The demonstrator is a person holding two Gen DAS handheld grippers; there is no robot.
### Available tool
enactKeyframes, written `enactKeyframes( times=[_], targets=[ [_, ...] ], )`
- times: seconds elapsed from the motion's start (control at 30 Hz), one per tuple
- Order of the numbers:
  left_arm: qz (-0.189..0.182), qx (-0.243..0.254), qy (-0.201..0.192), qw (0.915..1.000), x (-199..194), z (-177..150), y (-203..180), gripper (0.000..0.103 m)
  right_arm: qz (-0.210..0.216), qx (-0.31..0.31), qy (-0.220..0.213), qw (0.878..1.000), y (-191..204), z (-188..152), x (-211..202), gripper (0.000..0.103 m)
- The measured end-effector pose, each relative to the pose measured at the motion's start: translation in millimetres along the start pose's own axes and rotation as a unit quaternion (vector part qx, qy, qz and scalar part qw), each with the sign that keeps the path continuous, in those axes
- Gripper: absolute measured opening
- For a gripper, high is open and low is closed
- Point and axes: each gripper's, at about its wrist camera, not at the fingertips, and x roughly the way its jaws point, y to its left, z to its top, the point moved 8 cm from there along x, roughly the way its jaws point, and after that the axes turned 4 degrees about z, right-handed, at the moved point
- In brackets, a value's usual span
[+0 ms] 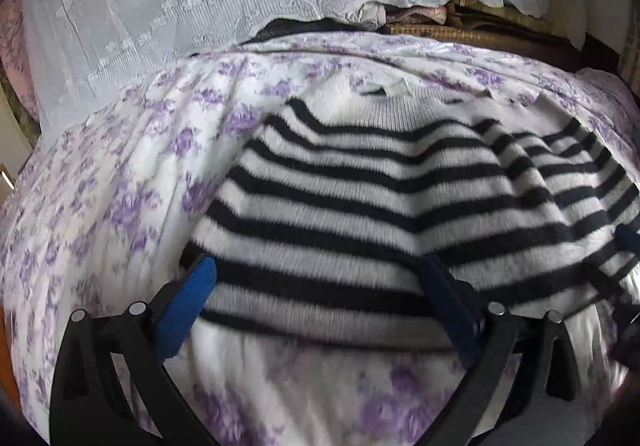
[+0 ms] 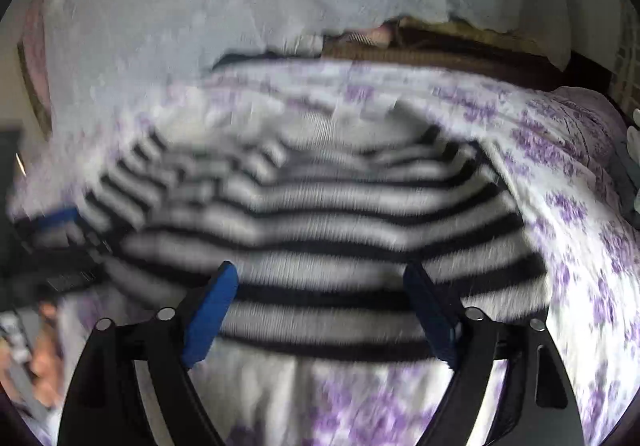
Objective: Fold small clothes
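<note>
A: Field note. Striped sweater [image 1: 360,206] lies flat on floral bedsheet [image 1: 100,206], centre of both wrist views, neckline at 12 o'clock, hem at 6. One sleeve looks folded in over the body at approx 2 o'clock in left wrist view; can't confirm the other.

B: Grippers?

A: Left gripper [image 1: 320,294] spread wide, blue pads either side of the hem, nothing pinched. Right gripper [image 2: 320,302] also spread wide, pads straddling the hem band, not pressing on it. Neither holds cloth. Right view v. blurred.

B: Where's each rel. to the other?

A: Left gripper shows at 9 o'clock in right wrist view, beside the sweater's edge. Person's hand visible low at 8 o'clock there, blurred.

B: Stage?

A: My read: sleeves in or nearly, next is prob. hem-to-neck fold. Judgement only.

B: Risks?

A: 1) Knit is thick and fuzzy; a pad closing on hem could also catch the sheet under it, dragging bedding up w/ the fold. 2) Uneven grabs L vs R would skew the fold, stripes off-line. 3) Tucked sleeve at 2 o'clock may slide out if the body is lifted fast. 4) Lace cloth [image 1: 180,6] at 12 o'clock sits near the collar; overshoot could snag it.
</note>
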Motion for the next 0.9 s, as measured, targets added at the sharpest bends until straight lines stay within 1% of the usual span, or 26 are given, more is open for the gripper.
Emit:
enactKeyframes(
  times=[0.07,0.13,0.2,0.23,0.3,0.33,0.37,0.47,0.5,0.53,0.57,0.6,0.63,0.67,0.7,0.77,0.83,0.9],
  targets=[
    [0.003,0.005,0.006,1.0,2.2,-5.1,-0.4,0.099,-0.01,-0.007,-0.005,1.0,4.8,-0.8,-2.7,0.094],
    [0.003,0.002,0.001,1.0,-1.9,-3.9,1.4,0.099,-0.005,0.003,-0.021,1.0,4.1,1.0,-9.9,0.094],
    [0.0,-0.002,-0.005,1.0,-4.9,0.6,3.3,0.099,0.006,0.02,-0.048,0.999,1.4,15.3,-21.2,0.094],
    [-0.005,-0.007,-0.007,0.9999,-4.8,10.1,4.4,0.099,0.007,0.019,-0.058,0.998,1.4,25.4,-24.8,0.095],
    [-0.008,-0.014,-0.01,0.9998,-2.2,26.6,5.8,0.099,-0.006,0.017,-0.068,0.998,-1.3,53.4,-24.4,0.095],
    [-0.004,-0.019,-0.015,0.9997,0.7,40.6,7.5,0.099,-0.011,0.02,-0.067,0.998,-3.5,66.0,-19.6,0.098],
    [0.0,-0.022,-0.018,0.9996,5.5,54.7,8.0,0.099,-0.015,0.026,-0.054,0.998,-6.8,80.1,-7.8,0.099],
    [-0.005,-0.022,0.0,0.9997,29.7,81.4,4.2,0.099,-0.019,0.081,-0.02,0.996,-26.5,100.5,33.0,0.099],
    [-0.008,-0.023,0.01,0.9997,45.2,86.7,1.1,0.099,-0.02,0.098,0.001,0.995,-33.8,97.3,53.5,0.1],
    [-0.005,-0.019,0.017,0.9997,57.9,86.8,-1.3,0.099,-0.022,0.107,0.026,0.994,-37.9,87.2,74.4,0.1],
    [0.007,-0.011,0.032,0.9994,76.4,83.1,-3.2,0.099,-0.023,0.109,0.033,0.993,-40.6,77.7,87.8,0.1],
    [0.001,-0.015,0.05,0.9986,96.1,73.6,-5.4,0.099,-0.02,0.101,0.002,0.995,-40.0,78.1,85.3,0.1],
    [-0.011,-0.031,0.047,0.9983,95.8,73.5,-3.1,0.099,-0.019,0.101,0.0,0.995,-39.2,79.8,81.1,0.1],
    [-0.017,-0.039,0.043,0.9982,91.4,77.6,0.3,0.099,-0.017,0.097,0.007,0.995,-37.8,81.0,79.9,0.1],
    [-0.019,-0.037,0.039,0.9984,88.7,79.4,1.5,0.099,-0.015,0.093,0.005,0.996,-37.8,81.2,79.6,0.1],
    [-0.01,-0.043,0.028,0.9987,83.5,77.4,5.9,0.099,-0.004,0.117,-0.015,0.993,-43.0,81.4,69.5,0.1],
    [-0.004,-0.049,-0.001,0.9988,66.9,79.2,13.1,0.099,0.002,0.132,-0.04,0.99,-47.3,83.4,51.1,0.1],
    [0.0,-0.06,-0.03,0.9978,47.9,78.3,22.6,0.099,-0.015,0.13,-0.062,0.989,-53.4,84.4,30.6,0.1]
  ],
)
